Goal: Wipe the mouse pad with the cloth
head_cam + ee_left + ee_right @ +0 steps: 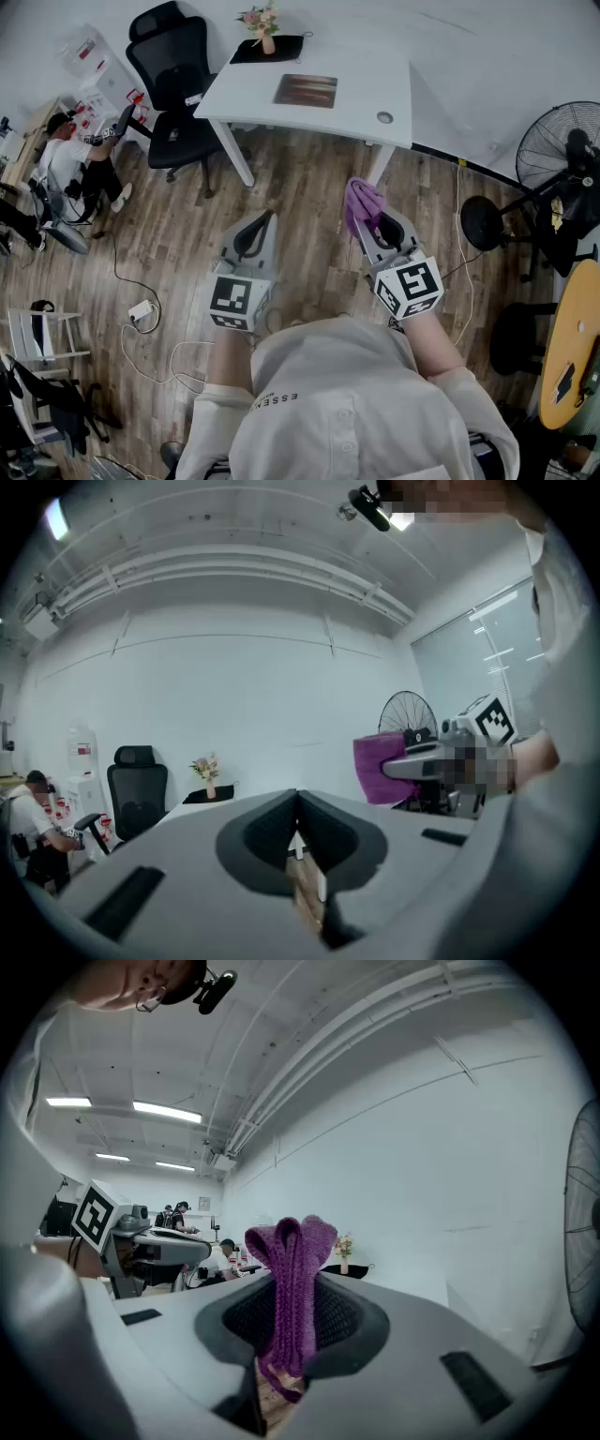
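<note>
Shirt [347, 394], white, foreground. Right gripper [377, 230] clamped on purple cloth [362, 202]; left gripper [251, 239] closed, empty. Mouse pad [305, 90] well ahead of both, toward the near edge of the white surface [375, 84], long axis crosswise.

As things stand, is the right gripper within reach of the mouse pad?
Probably not: the right gripper, shut on the cloth, is over floor short of the table; the mouse pad lies unobstructed.

Two grippers: left gripper [257, 231], right gripper [377, 225]. One purple cloth [362, 203], one white table [375, 80], one mouse pad [305, 90], one office chair [173, 66], one flower vase [267, 37].
</note>
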### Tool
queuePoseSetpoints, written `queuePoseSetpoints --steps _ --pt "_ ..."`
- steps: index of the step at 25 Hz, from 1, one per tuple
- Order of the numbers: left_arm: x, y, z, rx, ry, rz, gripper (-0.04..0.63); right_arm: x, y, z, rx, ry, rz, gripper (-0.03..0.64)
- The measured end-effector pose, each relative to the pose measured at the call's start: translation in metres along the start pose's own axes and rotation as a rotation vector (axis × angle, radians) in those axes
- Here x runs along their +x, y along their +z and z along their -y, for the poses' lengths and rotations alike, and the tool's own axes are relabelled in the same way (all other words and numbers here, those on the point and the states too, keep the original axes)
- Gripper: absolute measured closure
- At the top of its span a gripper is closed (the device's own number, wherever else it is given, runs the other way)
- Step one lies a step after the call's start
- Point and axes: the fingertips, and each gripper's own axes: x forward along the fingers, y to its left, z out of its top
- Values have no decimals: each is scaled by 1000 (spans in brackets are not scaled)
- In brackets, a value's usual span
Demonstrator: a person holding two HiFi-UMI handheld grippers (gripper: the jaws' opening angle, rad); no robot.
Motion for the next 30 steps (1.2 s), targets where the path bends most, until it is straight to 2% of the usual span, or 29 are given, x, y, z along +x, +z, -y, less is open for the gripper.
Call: queuePoseSetpoints --steps 10,22,26,30 --pt "1 0 -17 2 -32 11 594 18 1 -8 7 -19 -10 525" --pt "-11 -33 -59 -13 -114 -18 594 59 -18 -37 61 -112 -66 525" --pt "1 -41 -71 -24 -119 -30 594 80 -23 -37 63 -91 -87 525" --pt "28 -46 -85 -29 -93 -41 594 110 -28 -16 55 -65 -92 525"
